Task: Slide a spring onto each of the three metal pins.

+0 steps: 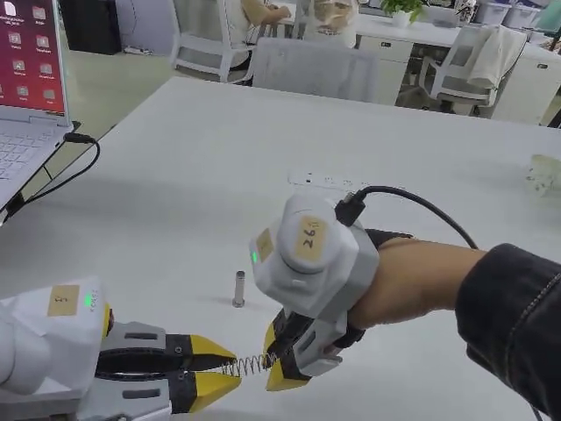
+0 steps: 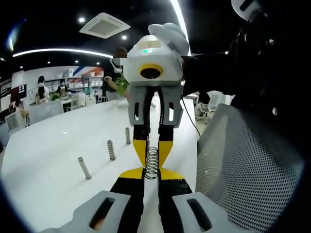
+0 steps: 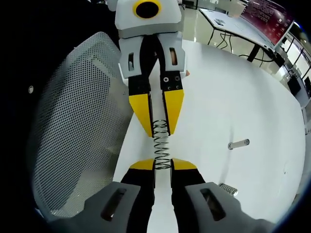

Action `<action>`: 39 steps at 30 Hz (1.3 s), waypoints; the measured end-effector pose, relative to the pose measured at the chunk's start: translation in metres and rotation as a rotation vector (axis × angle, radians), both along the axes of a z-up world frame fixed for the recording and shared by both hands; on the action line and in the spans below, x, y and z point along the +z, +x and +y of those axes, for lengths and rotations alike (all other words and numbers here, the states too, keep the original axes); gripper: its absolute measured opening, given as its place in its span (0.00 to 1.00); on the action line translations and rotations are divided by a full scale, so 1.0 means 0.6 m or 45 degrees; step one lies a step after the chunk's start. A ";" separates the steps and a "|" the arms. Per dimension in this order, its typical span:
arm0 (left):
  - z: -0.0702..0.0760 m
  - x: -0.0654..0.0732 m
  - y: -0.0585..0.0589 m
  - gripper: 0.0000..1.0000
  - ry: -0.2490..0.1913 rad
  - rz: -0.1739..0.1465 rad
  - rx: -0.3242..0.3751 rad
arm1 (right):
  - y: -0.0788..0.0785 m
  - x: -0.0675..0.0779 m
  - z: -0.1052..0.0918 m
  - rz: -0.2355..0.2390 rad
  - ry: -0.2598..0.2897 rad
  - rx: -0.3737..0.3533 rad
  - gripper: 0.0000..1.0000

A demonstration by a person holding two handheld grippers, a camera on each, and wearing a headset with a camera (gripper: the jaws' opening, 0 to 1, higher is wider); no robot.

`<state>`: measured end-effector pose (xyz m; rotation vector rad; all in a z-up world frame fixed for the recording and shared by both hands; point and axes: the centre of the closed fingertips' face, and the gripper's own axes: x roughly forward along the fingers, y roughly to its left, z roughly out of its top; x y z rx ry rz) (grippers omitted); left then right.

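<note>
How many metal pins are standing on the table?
3, in a row in the left gripper view: the near pin, the middle pin and the far pin. Nothing suggests that more are hidden.

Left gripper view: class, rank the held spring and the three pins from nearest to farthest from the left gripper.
1. The spring, gripped in the left gripper's own jaws, centre.
2. The bare pin, lower left on the table.
3. The middle pin, further back along the row.
4. The far pin, last in the row.
</note>
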<state>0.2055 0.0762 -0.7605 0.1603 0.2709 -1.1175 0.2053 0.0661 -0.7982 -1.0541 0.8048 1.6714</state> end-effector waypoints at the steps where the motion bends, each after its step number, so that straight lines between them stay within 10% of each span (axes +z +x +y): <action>1: 0.000 0.000 0.000 0.02 0.001 -0.002 0.000 | 0.000 0.000 0.000 -0.003 0.001 0.001 0.09; 39: 0.001 -0.016 0.000 0.02 0.028 0.007 -0.007 | -0.019 0.060 0.049 -0.024 0.073 0.028 0.08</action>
